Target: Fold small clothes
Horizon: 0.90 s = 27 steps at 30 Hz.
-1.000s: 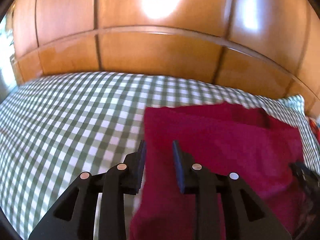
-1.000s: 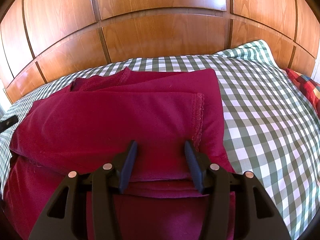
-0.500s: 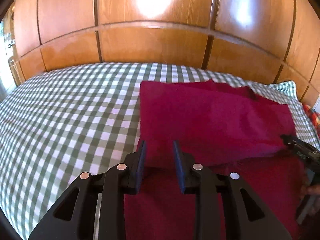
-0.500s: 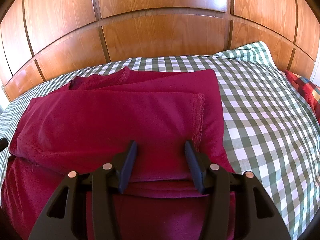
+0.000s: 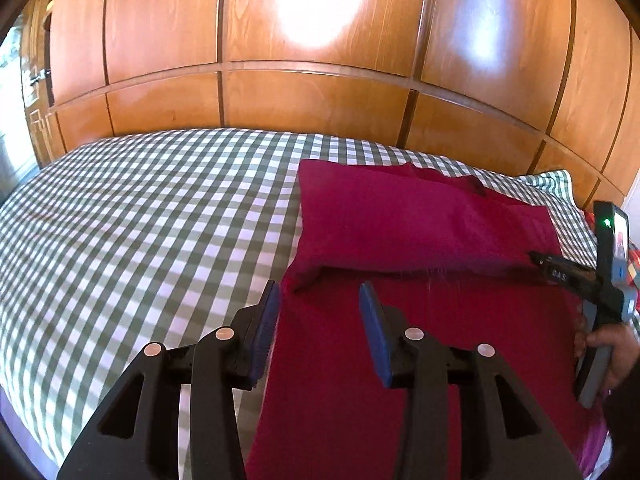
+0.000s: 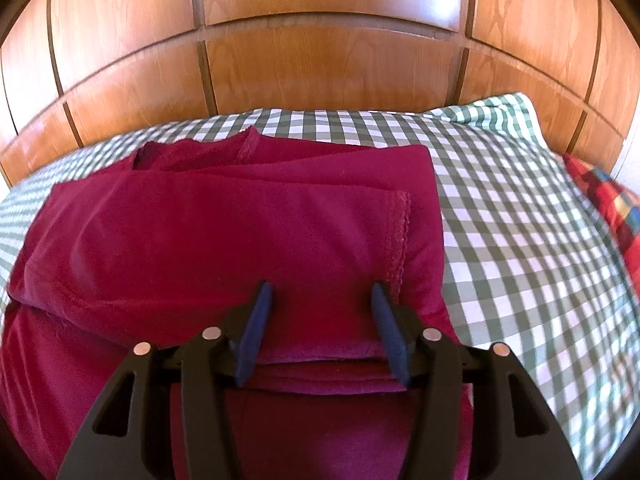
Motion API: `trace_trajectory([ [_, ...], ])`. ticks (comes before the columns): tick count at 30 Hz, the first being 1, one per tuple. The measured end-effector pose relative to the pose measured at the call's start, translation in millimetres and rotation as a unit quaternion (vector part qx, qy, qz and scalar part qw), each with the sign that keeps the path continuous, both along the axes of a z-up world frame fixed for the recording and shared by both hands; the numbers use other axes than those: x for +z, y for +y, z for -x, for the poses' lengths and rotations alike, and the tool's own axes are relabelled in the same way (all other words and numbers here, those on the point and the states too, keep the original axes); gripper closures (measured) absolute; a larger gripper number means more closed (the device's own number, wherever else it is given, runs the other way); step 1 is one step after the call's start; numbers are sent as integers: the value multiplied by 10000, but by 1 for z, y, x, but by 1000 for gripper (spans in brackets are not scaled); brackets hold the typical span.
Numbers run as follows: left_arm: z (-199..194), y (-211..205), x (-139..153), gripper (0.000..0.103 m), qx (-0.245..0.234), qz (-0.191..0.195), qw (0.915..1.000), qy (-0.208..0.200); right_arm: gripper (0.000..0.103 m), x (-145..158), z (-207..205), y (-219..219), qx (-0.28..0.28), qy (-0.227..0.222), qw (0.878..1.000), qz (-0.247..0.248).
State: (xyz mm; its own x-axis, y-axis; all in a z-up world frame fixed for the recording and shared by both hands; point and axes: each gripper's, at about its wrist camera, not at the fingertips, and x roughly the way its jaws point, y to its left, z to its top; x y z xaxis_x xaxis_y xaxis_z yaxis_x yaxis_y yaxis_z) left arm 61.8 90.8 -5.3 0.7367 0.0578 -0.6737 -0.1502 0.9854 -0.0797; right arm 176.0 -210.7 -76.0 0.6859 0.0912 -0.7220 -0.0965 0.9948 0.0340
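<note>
Left wrist view shows your left hand-held gripper [image 5: 318,296] opening with nothing between its pads, at the left edge of the dark red cloth garment [image 5: 420,240] folded on the green-checked bed [image 5: 140,220]. Your right hand-held gripper [image 6: 320,296] is opening too, letting the folded flap lie flat.

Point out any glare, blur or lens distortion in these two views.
Left wrist view: two bright glare patches on the wooden headboard; its panel lines bow from fisheye distortion. Right wrist view: fainter glare at the headboard's top; the checked bedsheet smears toward the right edge; the crimson garment stays sharp.
</note>
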Motion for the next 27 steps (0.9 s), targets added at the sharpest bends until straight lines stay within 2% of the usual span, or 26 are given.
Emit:
trace_trajectory([
  [1,3,0,1,59,-4,-10,10000,-1,38,2,1,1,1,21,10000,13],
  [2,6,1,1,47,-13,-18,10000,1,33,4,3,1,25,52,10000,-40],
  [3,10,1,2,43,-14,-21,10000,-39,18,7,6,2,47,87,9999,-141],
  [4,15,1,3,42,-12,-28,10000,-75,13,11,10,2,20,76,9998,-178],
  [9,29,4,-1,42,-16,-44,10000,1,11,19,34,0,163,23,9996,-210],
  [18,48,11,-15,42,20,-34,9998,198,8,13,78,-18,194,190,9995,-140],
  [20,52,13,-20,34,12,-39,9996,266,8,11,88,-24,179,253,9994,-144],
  [27,78,34,-41,33,-100,215,9982,546,8,-4,131,-64,-6,580,9980,-233],
])
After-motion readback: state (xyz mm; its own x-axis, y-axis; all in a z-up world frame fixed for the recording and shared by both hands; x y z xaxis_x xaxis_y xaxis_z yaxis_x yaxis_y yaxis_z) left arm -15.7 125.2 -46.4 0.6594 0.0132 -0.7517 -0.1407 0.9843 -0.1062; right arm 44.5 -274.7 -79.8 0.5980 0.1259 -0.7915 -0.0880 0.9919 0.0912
